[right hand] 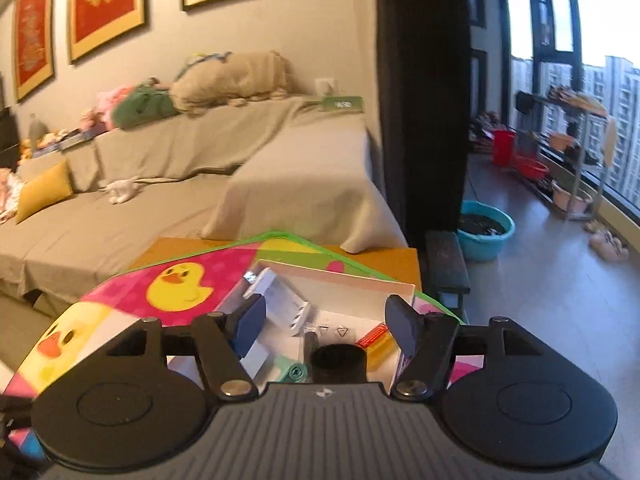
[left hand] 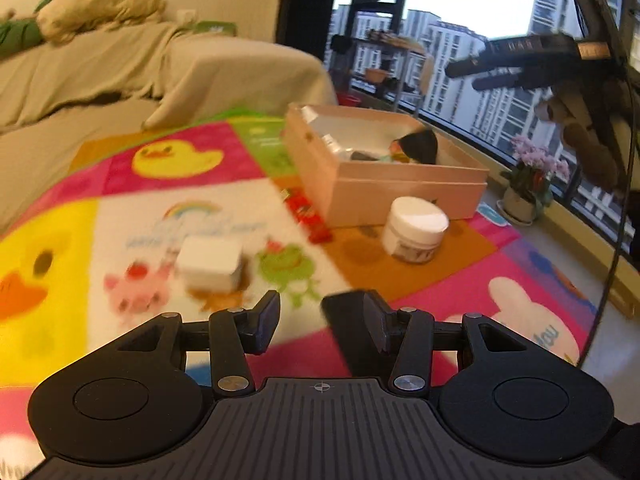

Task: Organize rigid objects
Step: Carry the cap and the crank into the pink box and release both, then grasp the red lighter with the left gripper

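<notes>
A pink open box sits on a colourful cartoon play mat and holds several small items. A white-lidded jar stands just in front of the box. A white square box lies on the mat ahead of my left gripper, which is open and empty. A red packet lies beside the pink box. My right gripper is open and empty, held above the same pink box, over a black cylinder, a teal item and white packets. The right gripper also shows in the left wrist view.
A beige covered sofa with cushions stands behind the table. A large window with a rack of plants is on the right. A teal basin and a potted flower sit on the floor.
</notes>
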A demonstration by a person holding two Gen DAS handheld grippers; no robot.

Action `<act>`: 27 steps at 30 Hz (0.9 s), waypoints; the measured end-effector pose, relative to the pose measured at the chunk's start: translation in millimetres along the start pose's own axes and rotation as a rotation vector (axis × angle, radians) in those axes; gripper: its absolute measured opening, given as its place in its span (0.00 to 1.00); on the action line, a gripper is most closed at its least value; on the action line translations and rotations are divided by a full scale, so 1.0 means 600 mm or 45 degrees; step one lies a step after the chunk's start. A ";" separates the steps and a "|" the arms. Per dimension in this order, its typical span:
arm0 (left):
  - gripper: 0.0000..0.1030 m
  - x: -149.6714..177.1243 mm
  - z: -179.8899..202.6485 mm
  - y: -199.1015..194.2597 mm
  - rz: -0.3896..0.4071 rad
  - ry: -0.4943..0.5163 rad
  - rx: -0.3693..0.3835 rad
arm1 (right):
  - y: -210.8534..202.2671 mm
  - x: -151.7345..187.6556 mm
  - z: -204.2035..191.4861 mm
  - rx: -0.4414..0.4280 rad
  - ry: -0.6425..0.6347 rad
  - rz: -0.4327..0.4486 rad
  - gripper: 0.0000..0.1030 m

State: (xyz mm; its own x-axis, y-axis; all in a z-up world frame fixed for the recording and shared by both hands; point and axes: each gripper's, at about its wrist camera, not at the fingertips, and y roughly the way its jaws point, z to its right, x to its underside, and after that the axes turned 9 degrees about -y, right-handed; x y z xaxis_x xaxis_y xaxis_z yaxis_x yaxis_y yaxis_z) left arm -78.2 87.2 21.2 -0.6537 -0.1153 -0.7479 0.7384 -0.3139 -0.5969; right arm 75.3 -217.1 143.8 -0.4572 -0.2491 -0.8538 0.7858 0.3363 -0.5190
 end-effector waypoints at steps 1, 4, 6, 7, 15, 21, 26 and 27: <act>0.49 0.003 -0.004 -0.006 0.001 -0.018 0.000 | 0.004 0.005 -0.003 -0.002 0.014 -0.011 0.65; 0.49 0.017 -0.006 -0.019 -0.007 -0.050 0.019 | -0.002 0.046 -0.022 -0.038 0.025 -0.020 0.65; 0.49 0.023 -0.003 -0.017 -0.017 -0.052 0.035 | -0.009 0.088 -0.044 -0.040 -0.006 -0.029 0.66; 0.49 0.024 0.005 -0.018 -0.019 -0.047 0.042 | -0.011 0.106 -0.054 -0.033 -0.021 -0.036 0.66; 0.49 -0.012 0.040 0.020 0.057 -0.006 0.020 | -0.026 0.219 -0.116 -0.103 -0.033 -0.041 0.66; 0.49 -0.063 0.045 0.093 0.074 -0.055 -0.030 | 0.005 0.253 -0.108 -0.139 0.063 -0.103 0.71; 0.48 -0.084 0.047 0.156 0.018 -0.009 -0.121 | 0.011 0.256 -0.101 -0.159 0.118 -0.118 0.74; 0.46 -0.086 0.045 0.162 0.013 -0.017 -0.126 | 0.010 0.257 -0.099 -0.161 0.125 -0.112 0.74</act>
State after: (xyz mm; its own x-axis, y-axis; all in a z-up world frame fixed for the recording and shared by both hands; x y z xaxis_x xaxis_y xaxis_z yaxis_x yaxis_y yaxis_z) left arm 22.7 37.1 9.4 -0.6474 -0.1305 -0.7509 0.7576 -0.2180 -0.6152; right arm -15.3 -199.3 6.4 -0.5652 -0.1945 -0.8017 0.6855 0.4300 -0.5876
